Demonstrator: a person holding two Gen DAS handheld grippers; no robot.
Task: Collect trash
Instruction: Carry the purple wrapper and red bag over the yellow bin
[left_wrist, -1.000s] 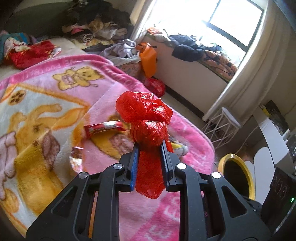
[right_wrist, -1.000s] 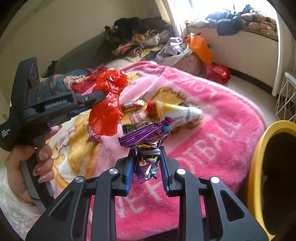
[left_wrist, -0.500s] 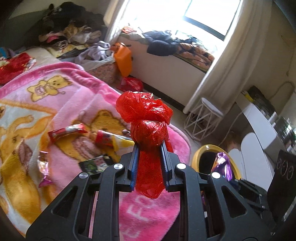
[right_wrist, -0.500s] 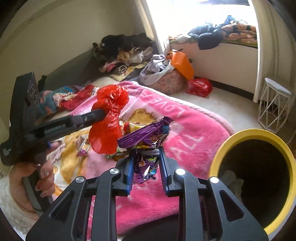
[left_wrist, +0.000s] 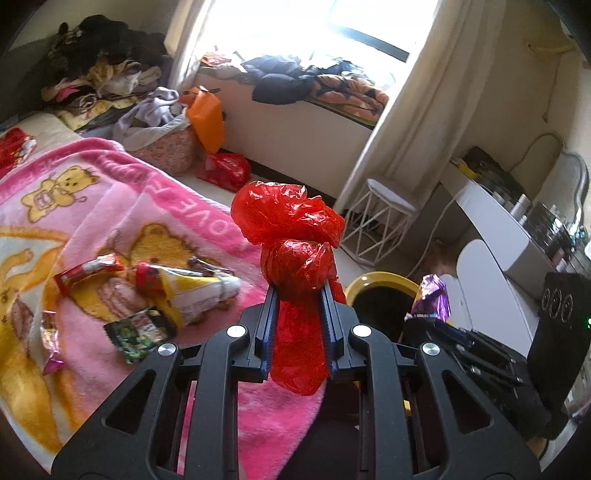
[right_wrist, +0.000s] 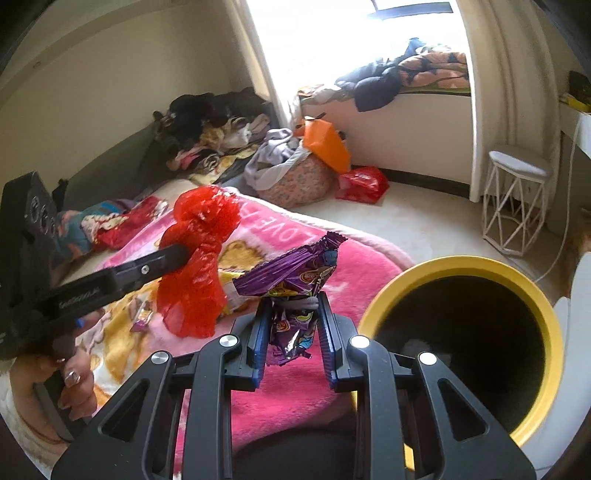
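My left gripper (left_wrist: 297, 299) is shut on a crumpled red plastic bag (left_wrist: 291, 240), held up above the pink blanket (left_wrist: 155, 206). My right gripper (right_wrist: 291, 306) is shut on a purple snack wrapper (right_wrist: 291, 269), just left of the yellow-rimmed bin (right_wrist: 461, 264). The right wrist view shows the left gripper (right_wrist: 184, 254) at left with the red plastic bag (right_wrist: 195, 266). The left wrist view shows the purple snack wrapper (left_wrist: 430, 299) over the yellow-rimmed bin (left_wrist: 373, 280). Several wrappers (left_wrist: 184, 288) lie on the blanket.
A white wire stool (right_wrist: 517, 199) stands on the floor past the bin. A basket of clothes (right_wrist: 291, 177), an orange bag (right_wrist: 327, 146) and a red bag (right_wrist: 364, 182) sit by the window ledge. A white desk (left_wrist: 491, 218) is at right. Clothes (left_wrist: 92, 74) pile at the back.
Both grippers have swung right with their loads, away from the blanket toward the bin. The yellow bin now fills much more of the right wrist view.
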